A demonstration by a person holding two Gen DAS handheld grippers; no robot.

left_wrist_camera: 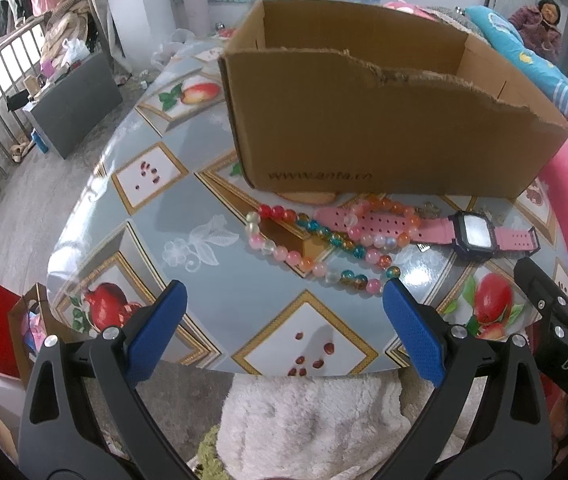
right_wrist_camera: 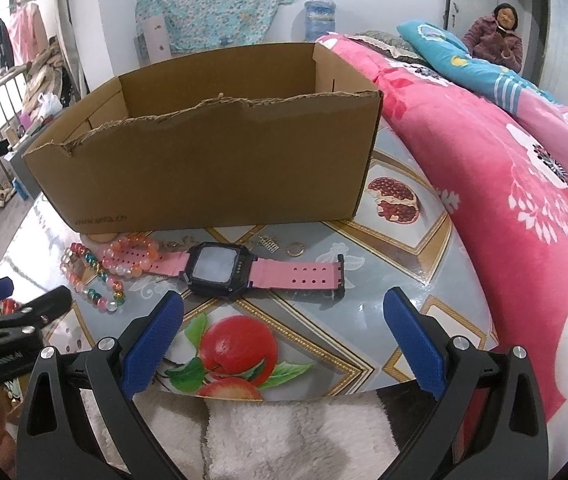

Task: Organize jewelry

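An open cardboard box (left_wrist_camera: 384,120) (right_wrist_camera: 211,160) stands on the round table. In front of it lie a long bead necklace (left_wrist_camera: 316,252) (right_wrist_camera: 91,276), a smaller orange-pink bead bracelet (left_wrist_camera: 384,220) (right_wrist_camera: 131,258) and a pink watch (left_wrist_camera: 472,234) (right_wrist_camera: 219,268) with a dark face. A small gold ring (right_wrist_camera: 296,249) and a small metal piece (right_wrist_camera: 268,243) lie right of the watch. My left gripper (left_wrist_camera: 284,300) is open and empty, just short of the necklace. My right gripper (right_wrist_camera: 284,312) is open and empty, just short of the watch.
The table (left_wrist_camera: 187,240) has a fruit-patterned cover and its near edge runs under both grippers. A pink flowered quilt (right_wrist_camera: 504,200) lies on the bed to the right. A white fluffy cloth (left_wrist_camera: 304,420) is below the table edge. A person (right_wrist_camera: 496,36) sits far back right.
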